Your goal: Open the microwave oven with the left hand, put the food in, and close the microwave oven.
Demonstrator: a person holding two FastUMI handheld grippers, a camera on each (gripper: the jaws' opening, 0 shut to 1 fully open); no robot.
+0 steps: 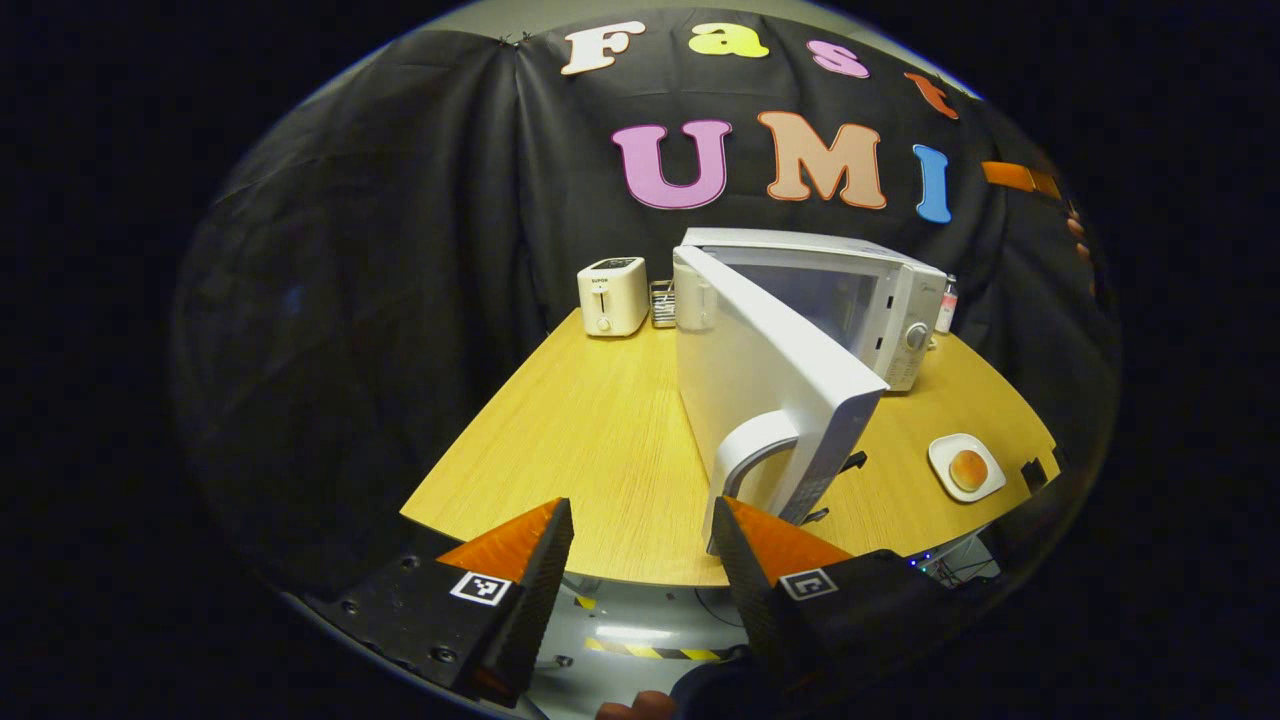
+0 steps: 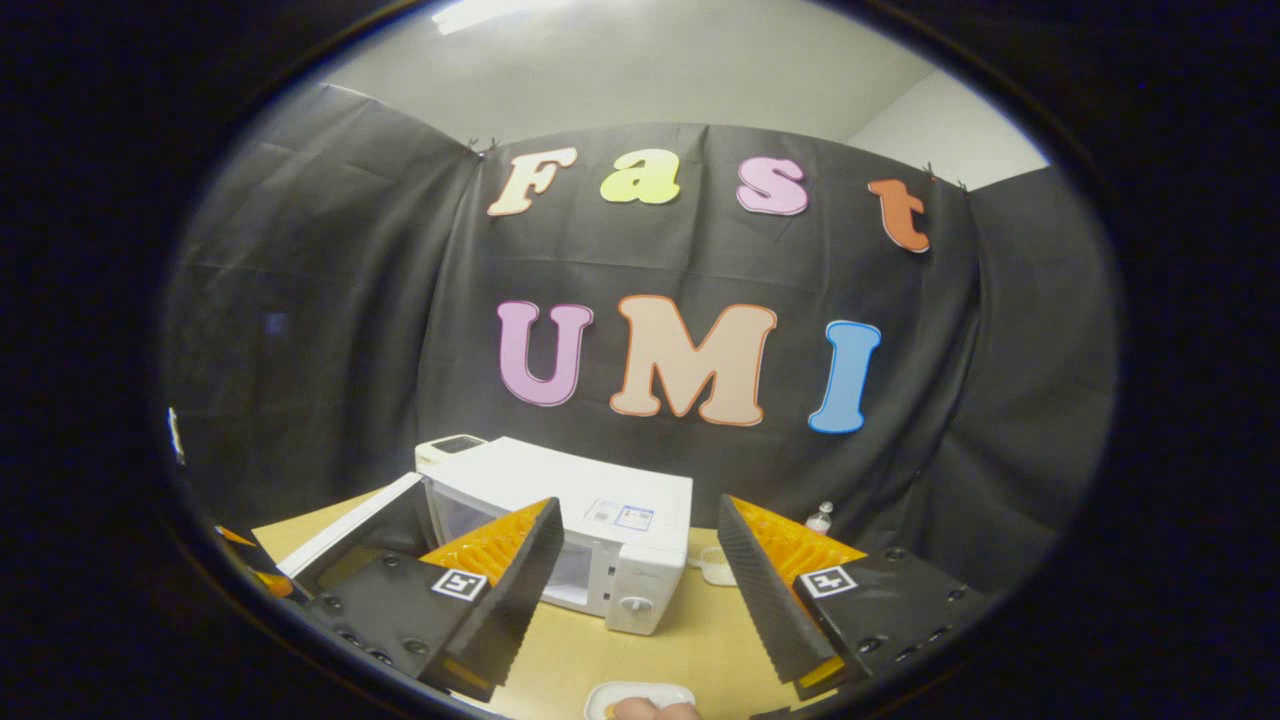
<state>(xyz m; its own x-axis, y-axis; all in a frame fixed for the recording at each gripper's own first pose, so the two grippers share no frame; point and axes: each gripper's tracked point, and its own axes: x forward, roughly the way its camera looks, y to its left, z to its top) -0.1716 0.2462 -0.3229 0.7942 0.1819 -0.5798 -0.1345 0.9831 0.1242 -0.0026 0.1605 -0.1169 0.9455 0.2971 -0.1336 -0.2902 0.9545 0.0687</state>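
Observation:
The white microwave (image 1: 900, 320) stands at the back of the wooden table (image 1: 580, 430), its door (image 1: 760, 370) swung wide open toward me. In the left gripper view my left gripper (image 1: 642, 510) is open and holds nothing; its right finger sits just below the door's curved handle (image 1: 750, 450). A bun (image 1: 968, 468) lies on a small white plate (image 1: 940, 455) at the front right. In the right gripper view my right gripper (image 2: 637, 505) hangs open and empty above the table, facing the microwave (image 2: 610, 520) and its open door (image 2: 350, 535). The plate (image 2: 640, 692) peeks in at the bottom edge.
A white toaster (image 1: 612, 295) and a small wire rack (image 1: 662, 303) stand at the back left of the microwave. A small bottle (image 1: 946, 305) is at its right, also visible in the right gripper view (image 2: 820, 517). Bare tabletop lies left of the door.

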